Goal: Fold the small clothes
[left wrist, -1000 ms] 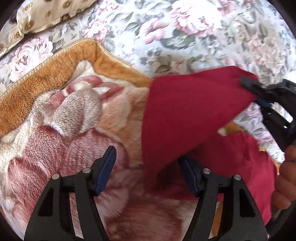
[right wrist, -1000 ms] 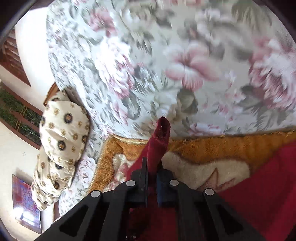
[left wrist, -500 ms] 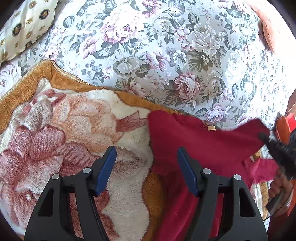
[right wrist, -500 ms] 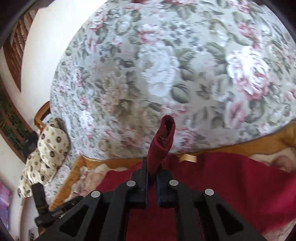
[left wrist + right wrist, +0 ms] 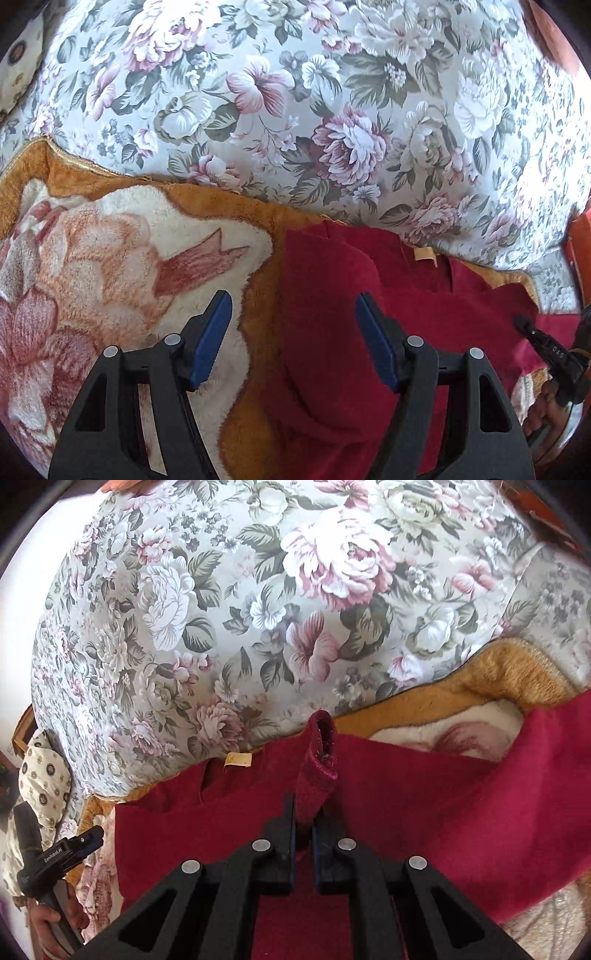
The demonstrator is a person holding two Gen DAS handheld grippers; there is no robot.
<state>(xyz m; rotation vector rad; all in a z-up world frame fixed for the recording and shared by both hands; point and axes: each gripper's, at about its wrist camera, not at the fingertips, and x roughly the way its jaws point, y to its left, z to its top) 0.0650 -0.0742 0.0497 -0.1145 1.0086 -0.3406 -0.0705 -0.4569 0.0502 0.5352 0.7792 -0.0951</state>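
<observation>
Right gripper was pressed together on a rolled edge of the red garment, the pinched bit sticking up between its tips. Left gripper was spread with nothing between the pads: one pad over the fleece blanket, the other over the red cloth.

The garment lay on the blanket near its far edge, where the blanket meets the floral bedsheet. Its tan neck label sat right at that edge. One part trailed toward the blanket's right side.

Step in hand, as I read it: carrying the pinched edge across to make a fold. To do it well:
- keep the pinch tight and low so the cloth drags flat, no bunching
- pull in line with the blanket's far edge so the fold line comes out straight
- bring the free left gripper down on the garment's left edge as an anchor before any release
- only let go once the carried edge lines up with the layer under it

Versus a second earlier:
- the red cloth had dropped from a raised, tented flap to lying mostly flat
- the right gripper had swung across while holding the same grip; the label was now in its view
- the left view had shifted off the blanket's left part toward the garment
- left pads were about as wide apart as before
</observation>
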